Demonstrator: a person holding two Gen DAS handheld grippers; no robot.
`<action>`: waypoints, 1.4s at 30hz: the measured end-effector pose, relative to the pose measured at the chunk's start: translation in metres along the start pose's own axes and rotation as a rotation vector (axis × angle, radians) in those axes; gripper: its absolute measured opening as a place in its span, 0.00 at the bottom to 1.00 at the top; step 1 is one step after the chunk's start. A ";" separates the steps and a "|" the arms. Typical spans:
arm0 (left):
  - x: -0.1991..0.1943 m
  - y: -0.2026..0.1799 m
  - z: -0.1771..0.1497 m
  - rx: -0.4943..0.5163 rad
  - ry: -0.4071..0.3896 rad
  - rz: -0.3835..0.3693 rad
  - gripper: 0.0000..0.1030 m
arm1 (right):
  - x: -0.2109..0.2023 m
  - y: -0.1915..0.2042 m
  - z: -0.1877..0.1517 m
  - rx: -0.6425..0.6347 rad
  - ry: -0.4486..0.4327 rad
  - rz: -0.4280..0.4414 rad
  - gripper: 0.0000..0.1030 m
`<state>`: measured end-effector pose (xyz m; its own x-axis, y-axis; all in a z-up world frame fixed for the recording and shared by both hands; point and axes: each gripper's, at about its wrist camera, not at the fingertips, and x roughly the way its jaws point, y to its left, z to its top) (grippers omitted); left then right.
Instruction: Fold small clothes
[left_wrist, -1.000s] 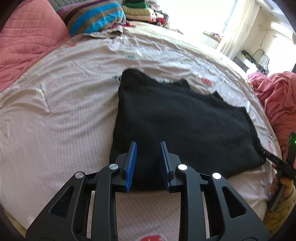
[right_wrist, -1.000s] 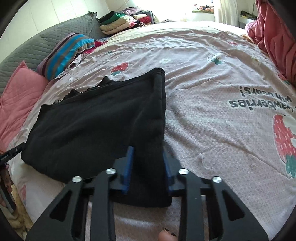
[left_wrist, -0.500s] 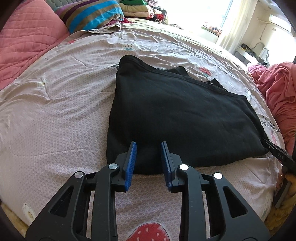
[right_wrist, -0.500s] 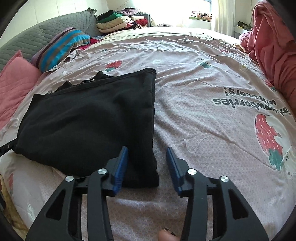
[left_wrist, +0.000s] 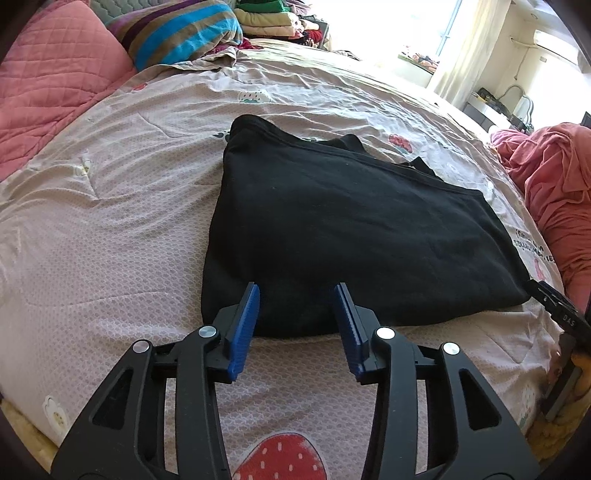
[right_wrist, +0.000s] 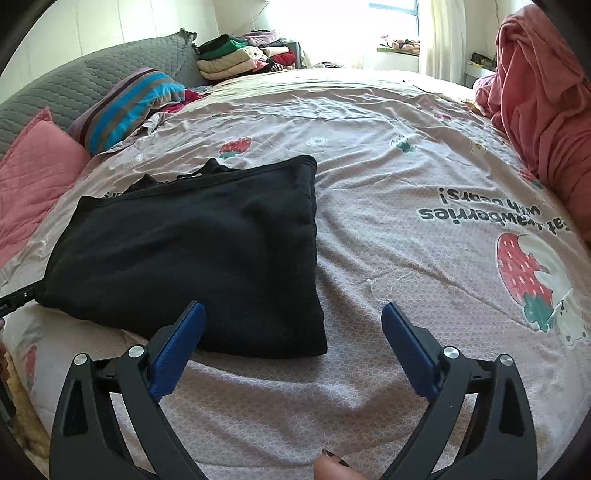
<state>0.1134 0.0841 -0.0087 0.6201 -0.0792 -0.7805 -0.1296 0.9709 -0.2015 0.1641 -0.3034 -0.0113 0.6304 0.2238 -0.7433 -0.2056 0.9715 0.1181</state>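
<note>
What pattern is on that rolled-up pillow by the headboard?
The striped pillow has blue, brown and purple bands, clearest in the right wrist view.

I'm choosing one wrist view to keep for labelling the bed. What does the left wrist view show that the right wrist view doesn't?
Only the left wrist view: the left gripper, jaws just opened, off the cloth.

Only the right wrist view: the right gripper, jaws just opened wide and empty, the grey headboard, and the upside-down strawberries lettering.

Both: the folded black garment, the striped pillow and the pink pillow.
</note>
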 end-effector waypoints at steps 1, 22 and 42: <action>0.000 0.000 0.000 -0.001 0.000 -0.003 0.36 | 0.000 0.001 0.000 -0.003 -0.001 0.001 0.93; -0.019 -0.013 -0.001 0.019 -0.042 0.011 0.87 | -0.014 0.017 0.000 -0.062 -0.040 0.015 0.95; -0.027 -0.017 -0.003 0.039 -0.049 0.031 0.91 | -0.023 0.047 0.004 -0.139 -0.081 0.041 0.96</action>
<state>0.0965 0.0689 0.0139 0.6536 -0.0391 -0.7559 -0.1194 0.9808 -0.1540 0.1427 -0.2626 0.0145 0.6764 0.2737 -0.6837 -0.3303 0.9425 0.0506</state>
